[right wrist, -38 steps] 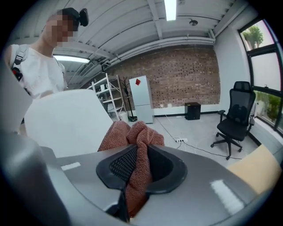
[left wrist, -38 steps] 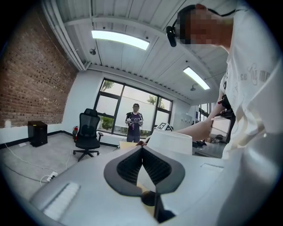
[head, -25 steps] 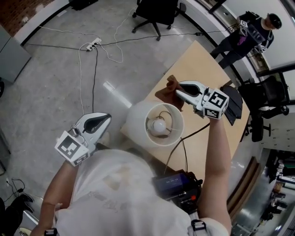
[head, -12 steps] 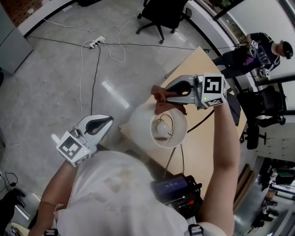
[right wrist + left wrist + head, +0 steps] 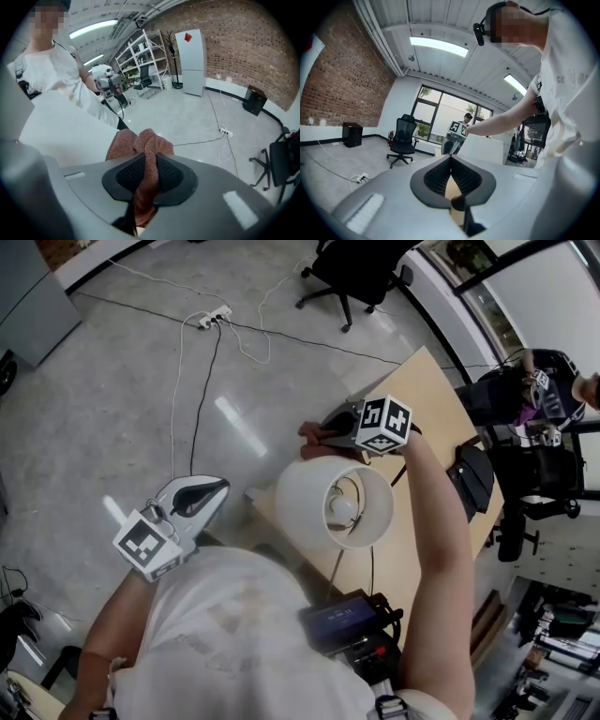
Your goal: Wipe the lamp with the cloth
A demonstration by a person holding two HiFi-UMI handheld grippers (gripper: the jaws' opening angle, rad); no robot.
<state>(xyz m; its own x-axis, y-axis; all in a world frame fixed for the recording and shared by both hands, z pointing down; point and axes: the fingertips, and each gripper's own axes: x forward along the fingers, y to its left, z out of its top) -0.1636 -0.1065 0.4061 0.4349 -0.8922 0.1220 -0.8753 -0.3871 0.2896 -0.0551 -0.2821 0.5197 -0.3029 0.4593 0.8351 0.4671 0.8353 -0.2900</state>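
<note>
Pads of the right gripper (image 5: 149, 161) are clamped on a rust-brown terry cloth (image 5: 140, 143), a fold of it running down between the ribbed black faces while the rest bunches out past the tips. That bunch sits right at the outer wall of the white drum-shaped lamp shade (image 5: 305, 498), on its far side as the head view shows it. Whether the fabric actually presses the shade or hangs just beside it cannot be told. The gripper is pitched downward over the shade's upper rim, with its marker cube above the opening, where the round bulb (image 5: 343, 513) shows inside. The lamp stands near the corner of a pale wooden table (image 5: 427, 381). The left gripper (image 5: 451, 161) is well apart from all this, held out over the floor near the person's body. Its jaws are pressed together with nothing between them. The step in hand looks like the start of a wiping stroke on the shade's outside. The next move calls for keeping the pinch firm, laying the loose bunch flat against the wall and dragging it round or down with light pressure, since a hard push could tip the unsteadied lamp.
</note>
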